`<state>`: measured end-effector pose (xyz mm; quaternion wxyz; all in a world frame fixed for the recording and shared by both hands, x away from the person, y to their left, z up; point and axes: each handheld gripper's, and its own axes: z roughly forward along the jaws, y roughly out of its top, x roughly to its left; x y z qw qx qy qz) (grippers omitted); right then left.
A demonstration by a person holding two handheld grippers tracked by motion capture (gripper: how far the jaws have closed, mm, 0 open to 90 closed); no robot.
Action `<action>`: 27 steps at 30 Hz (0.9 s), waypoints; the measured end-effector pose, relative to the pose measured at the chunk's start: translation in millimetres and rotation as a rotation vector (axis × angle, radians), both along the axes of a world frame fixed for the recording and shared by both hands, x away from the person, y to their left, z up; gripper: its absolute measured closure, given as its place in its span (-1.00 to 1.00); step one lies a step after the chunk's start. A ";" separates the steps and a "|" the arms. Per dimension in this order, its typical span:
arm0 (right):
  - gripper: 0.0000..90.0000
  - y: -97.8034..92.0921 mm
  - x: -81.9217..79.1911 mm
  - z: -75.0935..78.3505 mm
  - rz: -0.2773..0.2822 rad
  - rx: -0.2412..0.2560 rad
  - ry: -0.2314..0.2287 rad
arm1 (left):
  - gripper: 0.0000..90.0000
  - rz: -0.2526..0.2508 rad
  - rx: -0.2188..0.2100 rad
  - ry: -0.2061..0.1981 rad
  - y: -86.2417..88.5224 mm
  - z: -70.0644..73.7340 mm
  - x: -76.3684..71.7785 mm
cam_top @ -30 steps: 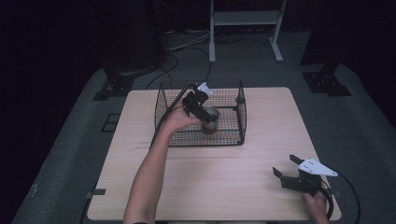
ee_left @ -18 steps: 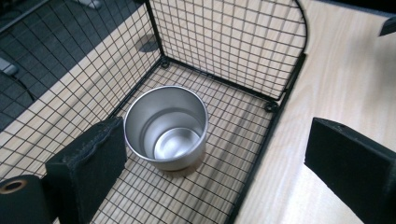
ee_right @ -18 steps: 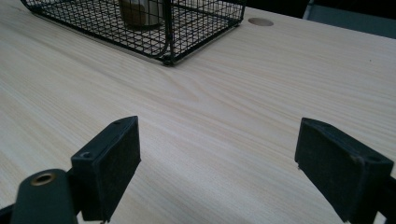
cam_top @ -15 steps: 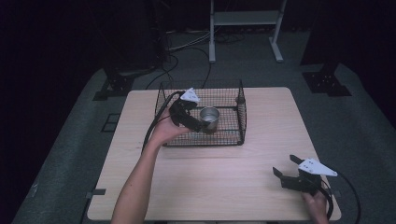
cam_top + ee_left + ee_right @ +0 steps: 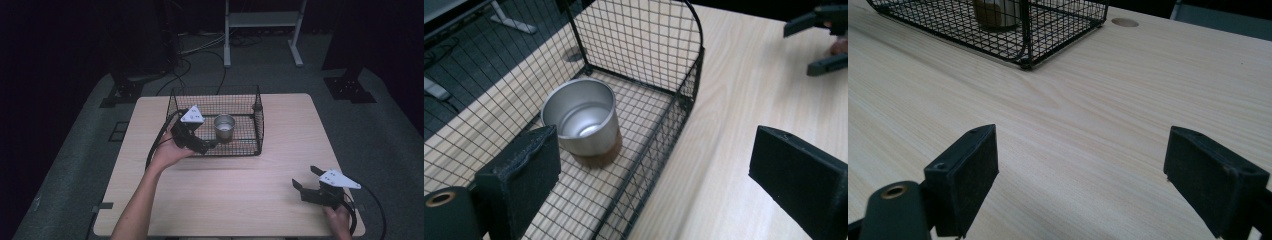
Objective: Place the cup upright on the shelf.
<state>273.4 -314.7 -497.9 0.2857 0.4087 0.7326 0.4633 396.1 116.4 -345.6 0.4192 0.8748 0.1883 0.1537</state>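
A shiny metal cup (image 5: 224, 126) stands upright inside a black wire basket (image 5: 260, 120) at the table's middle back. In the left gripper view the cup (image 5: 581, 120) sits on the basket floor, just beyond my left jaw. My left gripper (image 5: 206, 145) hovers over the basket's front left corner, open and holding nothing; its jaws (image 5: 659, 175) straddle the basket's front wall (image 5: 684, 100). My right gripper (image 5: 306, 179) rests low near the table's front right, open and empty. In its own view the right gripper (image 5: 1088, 175) faces bare wood, with the basket (image 5: 1023, 35) far ahead.
The light wooden table (image 5: 250, 200) has wide bare room in front of and beside the basket. A small round hole (image 5: 1124, 22) marks the tabletop past the basket corner. Cables and a white stand (image 5: 260, 20) lie on the dark floor behind.
My left gripper has let go of the cup and drawn back toward the front left of the basket. The cup stays standing inside. The right gripper has not moved.
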 end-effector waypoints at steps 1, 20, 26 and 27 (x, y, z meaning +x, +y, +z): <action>-0.70 -0.1 -0.1 0.2 0.001 -0.003 0.002 | -0.88 -0.001 0.000 0.000 1.5 -0.7 -2.1; -0.70 0.7 -0.2 0.2 -0.004 -0.009 0.003 | -0.88 0.027 -0.043 -0.008 27.6 -28.1 -42.1; -0.70 -0.2 -0.1 0.2 -0.012 -0.001 0.004 | -0.88 0.019 -0.085 -0.013 33.1 -35.0 -60.0; -0.70 0.0 -0.2 0.2 -0.012 -0.001 0.007 | -0.88 0.022 -0.081 -0.020 33.8 -36.1 -64.0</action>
